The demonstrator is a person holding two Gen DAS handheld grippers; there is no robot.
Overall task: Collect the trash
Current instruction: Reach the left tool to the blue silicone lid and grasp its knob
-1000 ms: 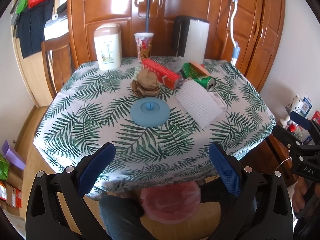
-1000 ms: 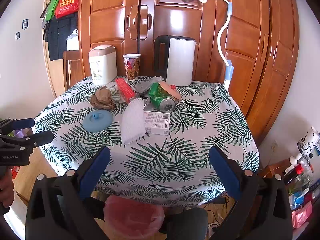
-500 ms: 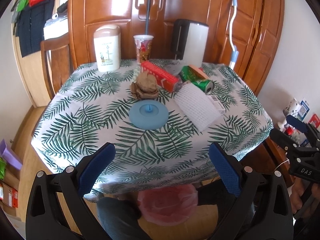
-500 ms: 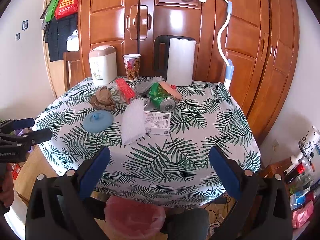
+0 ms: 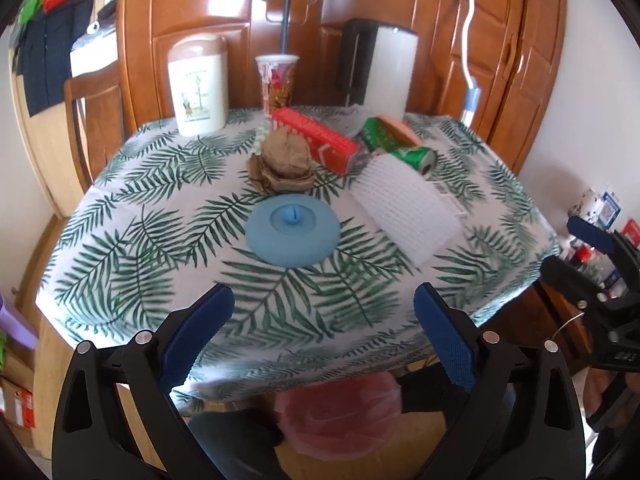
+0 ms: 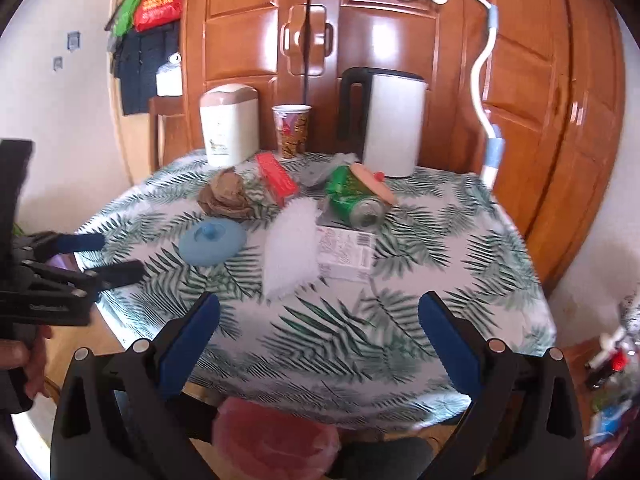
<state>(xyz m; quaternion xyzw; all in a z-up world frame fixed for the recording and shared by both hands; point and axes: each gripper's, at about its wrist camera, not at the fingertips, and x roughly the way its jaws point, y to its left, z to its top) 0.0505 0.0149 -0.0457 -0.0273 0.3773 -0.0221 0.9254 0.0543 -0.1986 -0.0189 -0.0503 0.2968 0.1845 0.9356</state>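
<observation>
Presently, in the left wrist view, we find the left gripper (image 5: 324, 332) spread wide and empty, poised above the near edge of the table (image 5: 132, 280). The trash lies past it in a loose cluster: a crumpled brown paper (image 5: 282, 164) just behind the blue silicone lid (image 5: 293, 235), a red box (image 5: 316, 139) beside the paper, a green can (image 5: 394, 145) on its side, and a white foam net (image 5: 406, 210) lying partly over a flat labelled pack. A pink-lined bin (image 5: 340, 420) sits below the table edge, between the fingers in the picture. We judge the foam net the nearest and lightest piece; a shallow pinch along its long edge should lift it without dragging the pack beneath.

Turning to the right wrist view, we find the right gripper (image 6: 318, 330) likewise spread and carrying nothing, over the near edge. The can (image 6: 352, 200) points its open mouth toward us; we advise gripping it across the body, since it may roll. The small lidded bin (image 6: 230, 124), paper cup (image 6: 291, 130) and kettle (image 6: 394, 118) at the back appear to be furnishings, and we would leave them alone.
</observation>
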